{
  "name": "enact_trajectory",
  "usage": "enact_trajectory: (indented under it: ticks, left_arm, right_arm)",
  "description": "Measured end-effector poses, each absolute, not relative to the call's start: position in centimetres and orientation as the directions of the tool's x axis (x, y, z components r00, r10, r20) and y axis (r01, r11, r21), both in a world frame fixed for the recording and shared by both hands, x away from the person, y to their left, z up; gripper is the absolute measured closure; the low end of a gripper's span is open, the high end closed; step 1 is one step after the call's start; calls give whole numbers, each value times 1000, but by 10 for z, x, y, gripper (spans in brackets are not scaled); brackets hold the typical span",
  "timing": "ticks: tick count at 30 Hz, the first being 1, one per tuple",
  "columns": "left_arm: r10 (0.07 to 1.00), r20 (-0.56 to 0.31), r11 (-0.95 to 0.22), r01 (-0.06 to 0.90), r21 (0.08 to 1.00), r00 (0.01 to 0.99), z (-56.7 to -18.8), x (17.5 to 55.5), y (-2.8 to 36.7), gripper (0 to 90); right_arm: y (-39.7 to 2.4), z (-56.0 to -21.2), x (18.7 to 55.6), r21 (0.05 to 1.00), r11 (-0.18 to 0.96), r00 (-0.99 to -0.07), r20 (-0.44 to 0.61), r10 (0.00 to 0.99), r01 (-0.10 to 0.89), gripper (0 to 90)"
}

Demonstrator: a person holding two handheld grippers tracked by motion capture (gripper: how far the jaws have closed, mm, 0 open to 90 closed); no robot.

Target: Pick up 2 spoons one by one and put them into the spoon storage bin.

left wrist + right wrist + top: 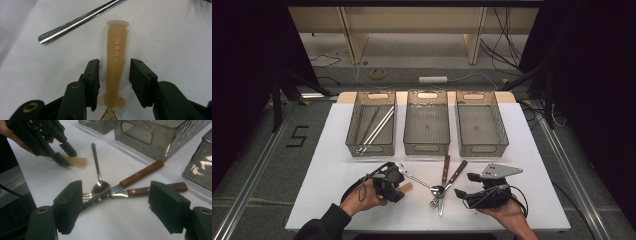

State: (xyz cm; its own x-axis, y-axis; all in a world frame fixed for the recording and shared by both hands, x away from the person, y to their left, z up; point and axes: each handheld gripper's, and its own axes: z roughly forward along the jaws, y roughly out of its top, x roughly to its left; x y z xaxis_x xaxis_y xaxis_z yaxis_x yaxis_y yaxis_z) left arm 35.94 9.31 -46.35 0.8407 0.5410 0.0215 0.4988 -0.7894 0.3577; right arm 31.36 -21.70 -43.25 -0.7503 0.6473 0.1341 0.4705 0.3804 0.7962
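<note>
Your left gripper point(113, 75) has its jaws standing either side of that amber plastic handle point(115, 62), the one with LUSN printed on it. They're straddling it with a sliver of daylight on both sides, so not pinching yet, spread just wider than the handle. The piece is lying flat on the white table point(337, 150), near-left, just left of the cutlery pile.

Your right gripper point(117, 207) has its jaws wide apart and empty, hovering near-right, pointed at the pile: a spoon point(100, 187) lying on top of a wood-handled knife point(140, 175) and a wood-handled fork point(155, 190) that cross each other.

Progress-wise, I'd say you're early. The left bin point(371, 122) already has a couple of long metal pieces point(374, 131) in it, while the middle bin point(427, 122) and right bin point(481, 124) look bare. That leaves the amber piece plus the spoon, knife and fork still out on the table.

View differences: the left gripper view gives you the lettering and the gaps beside the handle, which the high view can't resolve. The high view gives you all three bins and their contents. The right gripper view shows how the pile is stacked, with the spoon bowl on top.
</note>
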Motion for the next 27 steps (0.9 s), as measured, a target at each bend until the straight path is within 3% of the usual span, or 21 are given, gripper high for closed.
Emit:
enact_trajectory:
  ticks: [9,27]
  left_arm:
    - [520,34,-800,473,369,853,-464,357,93,738]
    - [540,20,-763,479,434,841,-455,358,102,762]
  right_arm:
    - [-216,-433,313,795,383,-750,131,648,470,289]
    - [-214,-433,312,794,389,-752,127,647,468,293]
